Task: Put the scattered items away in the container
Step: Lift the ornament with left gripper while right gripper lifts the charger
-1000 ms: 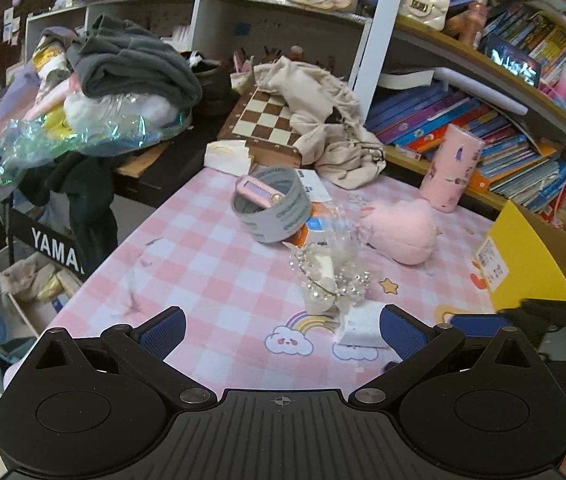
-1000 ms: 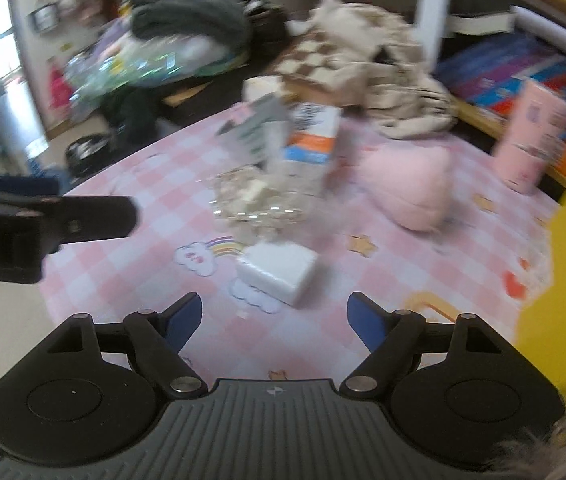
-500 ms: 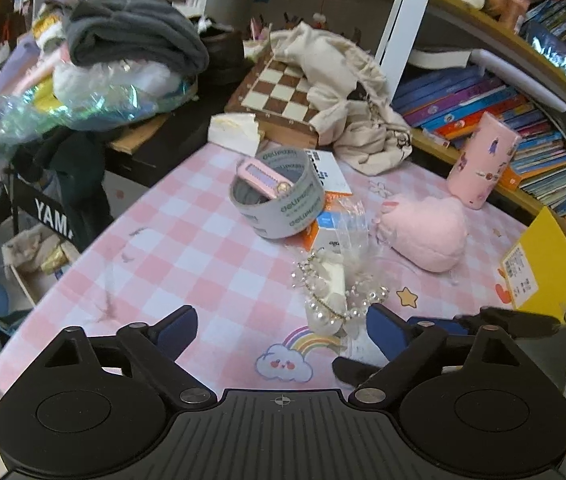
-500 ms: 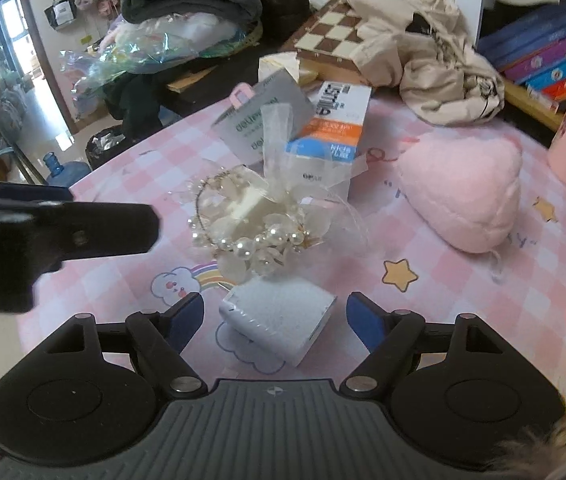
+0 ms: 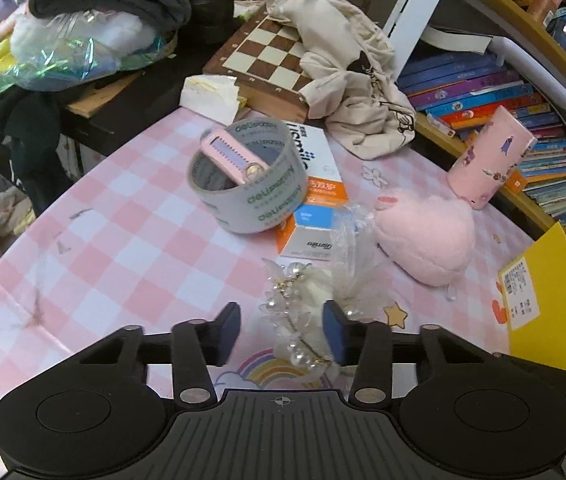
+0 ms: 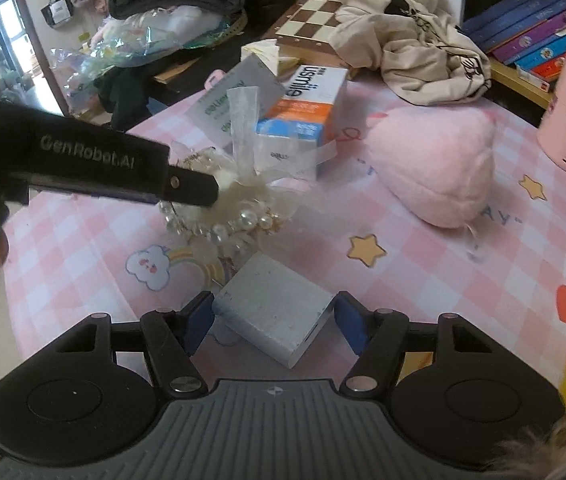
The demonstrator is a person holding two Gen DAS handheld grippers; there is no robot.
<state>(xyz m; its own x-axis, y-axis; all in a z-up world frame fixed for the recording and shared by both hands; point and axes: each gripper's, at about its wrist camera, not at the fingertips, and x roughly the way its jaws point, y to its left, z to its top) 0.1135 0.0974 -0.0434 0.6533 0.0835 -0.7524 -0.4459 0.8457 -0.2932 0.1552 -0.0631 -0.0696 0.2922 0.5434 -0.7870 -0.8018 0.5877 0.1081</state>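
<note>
Left gripper closing around pearl ornament

A: Quick count on the pink checked cloth — what have we got?

B: One roll of tape, with one pink comb lying in it. One orange-and-white toothpaste box. One pearl hair piece.

A: And the soft stuff?

B: One pink plush. One pink tumbler upright behind it.

A: Over on the right side?

B: One small silver box, one yellow container. And two grippers.
</note>
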